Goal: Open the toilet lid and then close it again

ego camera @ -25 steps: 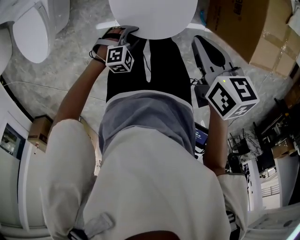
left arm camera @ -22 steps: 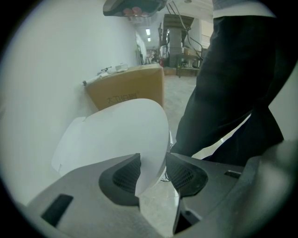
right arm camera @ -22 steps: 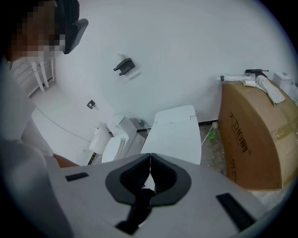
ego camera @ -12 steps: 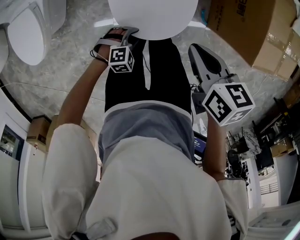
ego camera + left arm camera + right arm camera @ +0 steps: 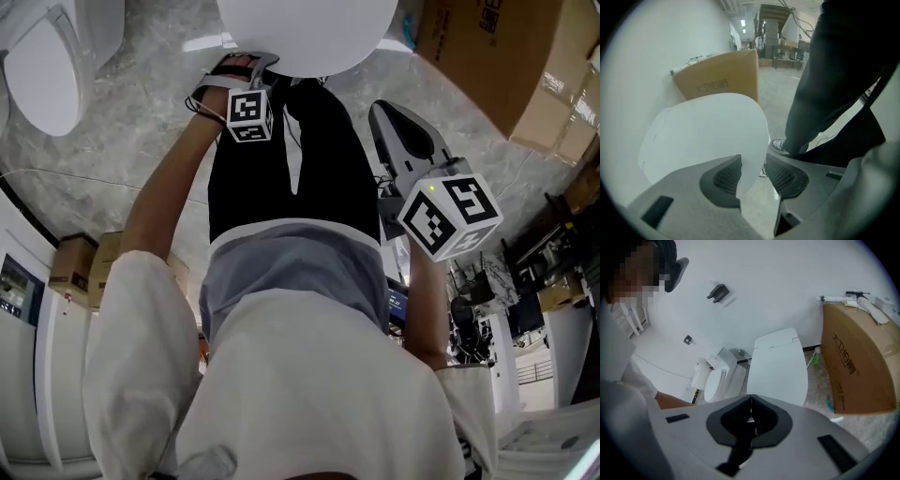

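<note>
Fingers point(image 5: 726, 176) of the left gripper point(image 5: 753, 164) stood apart, with the front rim of the white toilet lid point(image 5: 708, 131) between them and the lid raised at a slant. The right gripper point(image 5: 750, 401) hung clear of it, fingers pressed together on nothing. A cardboard box point(image 5: 855, 362) stood just beside the toilet.

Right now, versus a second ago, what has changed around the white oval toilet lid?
The right gripper slid lower and leftward in the head view; the left gripper edged right. The white oval toilet lid stayed put; nothing was taken or released.
</note>
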A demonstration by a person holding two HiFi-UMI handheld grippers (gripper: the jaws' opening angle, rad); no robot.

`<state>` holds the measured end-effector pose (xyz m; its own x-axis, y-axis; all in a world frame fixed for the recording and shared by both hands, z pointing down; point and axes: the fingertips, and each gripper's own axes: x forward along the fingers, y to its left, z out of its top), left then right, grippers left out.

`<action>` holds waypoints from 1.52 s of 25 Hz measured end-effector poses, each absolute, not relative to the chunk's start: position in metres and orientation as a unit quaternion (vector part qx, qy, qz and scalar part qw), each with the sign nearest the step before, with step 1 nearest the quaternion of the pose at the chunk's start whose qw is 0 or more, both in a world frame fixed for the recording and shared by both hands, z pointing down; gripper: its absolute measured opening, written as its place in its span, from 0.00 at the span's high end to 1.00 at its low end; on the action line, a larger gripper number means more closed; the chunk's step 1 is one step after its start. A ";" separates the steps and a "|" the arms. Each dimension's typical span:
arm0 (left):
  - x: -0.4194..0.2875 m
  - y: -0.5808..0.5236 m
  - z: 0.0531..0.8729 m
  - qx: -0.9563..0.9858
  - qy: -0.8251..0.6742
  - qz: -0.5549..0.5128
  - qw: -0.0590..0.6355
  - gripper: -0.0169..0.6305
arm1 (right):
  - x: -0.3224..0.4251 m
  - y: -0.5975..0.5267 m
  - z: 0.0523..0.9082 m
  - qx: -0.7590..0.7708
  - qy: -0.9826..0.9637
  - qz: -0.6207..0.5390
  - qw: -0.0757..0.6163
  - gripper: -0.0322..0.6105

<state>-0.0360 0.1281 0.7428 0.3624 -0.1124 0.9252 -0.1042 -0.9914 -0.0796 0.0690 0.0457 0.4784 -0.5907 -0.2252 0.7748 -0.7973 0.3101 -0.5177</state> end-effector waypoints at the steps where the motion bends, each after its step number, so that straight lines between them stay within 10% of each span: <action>1: -0.036 0.131 0.747 -0.824 0.065 -0.563 0.002 0.73 | 0.067 0.049 0.481 0.333 -0.752 0.482 0.302 0.93; 23: -0.035 0.131 0.790 -0.787 0.125 -0.604 -0.020 0.73 | 0.107 0.076 0.486 0.312 -0.765 0.468 0.314 0.93; 38: -0.043 0.136 0.705 -0.737 0.356 -0.508 -0.269 0.89 | 0.116 0.080 0.429 0.308 -0.805 0.426 0.275 0.93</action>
<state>-0.0432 0.1362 0.7049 0.2313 -0.2519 0.9397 -0.7976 -0.6022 0.0350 0.1161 0.0805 0.4290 -0.6589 -0.2615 0.7053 -0.7302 0.4475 -0.5162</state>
